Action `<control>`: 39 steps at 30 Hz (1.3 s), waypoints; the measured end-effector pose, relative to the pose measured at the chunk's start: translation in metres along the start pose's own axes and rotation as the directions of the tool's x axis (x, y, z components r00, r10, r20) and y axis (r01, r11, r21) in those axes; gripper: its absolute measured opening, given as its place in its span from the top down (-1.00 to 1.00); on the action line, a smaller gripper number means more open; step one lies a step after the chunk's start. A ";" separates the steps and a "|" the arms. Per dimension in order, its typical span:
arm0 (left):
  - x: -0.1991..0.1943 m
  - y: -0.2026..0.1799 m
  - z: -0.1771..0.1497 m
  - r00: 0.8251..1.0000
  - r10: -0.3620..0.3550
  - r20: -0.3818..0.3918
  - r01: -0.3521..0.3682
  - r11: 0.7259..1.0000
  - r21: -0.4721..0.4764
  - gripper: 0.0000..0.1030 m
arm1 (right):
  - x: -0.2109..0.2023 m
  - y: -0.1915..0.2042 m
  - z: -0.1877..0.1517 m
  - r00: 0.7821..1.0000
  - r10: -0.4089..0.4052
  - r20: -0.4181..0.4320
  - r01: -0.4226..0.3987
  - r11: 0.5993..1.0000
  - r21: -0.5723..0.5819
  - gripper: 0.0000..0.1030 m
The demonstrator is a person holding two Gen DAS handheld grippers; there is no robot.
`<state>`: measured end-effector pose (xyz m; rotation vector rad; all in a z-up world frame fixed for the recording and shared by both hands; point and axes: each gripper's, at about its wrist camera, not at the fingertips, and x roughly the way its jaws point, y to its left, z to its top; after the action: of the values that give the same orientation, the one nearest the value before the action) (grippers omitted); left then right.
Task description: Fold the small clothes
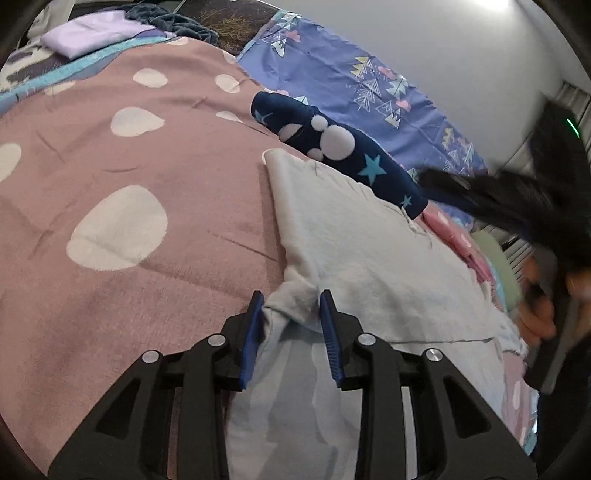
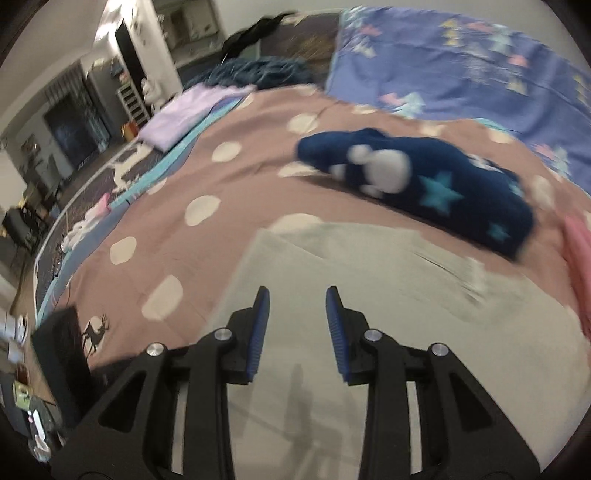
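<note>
Pink blanket (image 1: 110,206) with pale spots covers most of the bed, and a blue patterned sheet (image 1: 354,88) lies along its far side. On the blanket lies the pale grey garment (image 1: 369,251), spread fairly flat, its near corner bunched up. Just beyond it, touching its far edge in the left wrist view, sits a folded navy garment (image 1: 332,147) with turquoise stars and white round shapes. A folded lilac cloth (image 1: 88,31) rests well apart at the far corner of the bed.

Left gripper (image 1: 291,299) has its blue-padded fingers (image 1: 255,325) partly apart, with the bunched corner of the grey garment between them; the fold fills the gap and touches both pads, so it looks pinched. Right gripper (image 2: 297,295) hangs over the same grey garment, its fingers (image 2: 258,325) parted about as far, with nothing between them and no cloth touching the pads. Its picture is blurred. At the right edge of the left wrist view a hand (image 1: 543,306) grips a dark handle.
</note>
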<state>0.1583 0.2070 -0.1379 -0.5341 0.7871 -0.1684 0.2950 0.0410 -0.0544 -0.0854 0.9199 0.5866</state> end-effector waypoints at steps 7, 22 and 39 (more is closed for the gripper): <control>0.003 0.003 0.001 1.000 -0.024 0.006 0.024 0.999 -0.029 0.38 | 0.085 0.055 0.033 0.984 -0.128 -0.126 0.111 0.985 -0.131 0.09; 0.000 0.015 0.002 0.998 0.062 0.020 -0.060 0.995 -0.078 0.76 | 0.148 0.045 0.039 0.994 -0.022 -0.103 0.022 1.000 -0.003 1.00; 0.010 0.000 0.002 0.988 0.153 0.006 -0.154 0.988 0.024 0.66 | -0.037 -0.120 -0.165 0.959 -0.284 -0.009 0.277 0.926 0.257 0.32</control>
<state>0.1662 0.2044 -0.1430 -0.4487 0.8178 -0.0343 0.2198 -0.1282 -0.1482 0.0239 0.9287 0.1990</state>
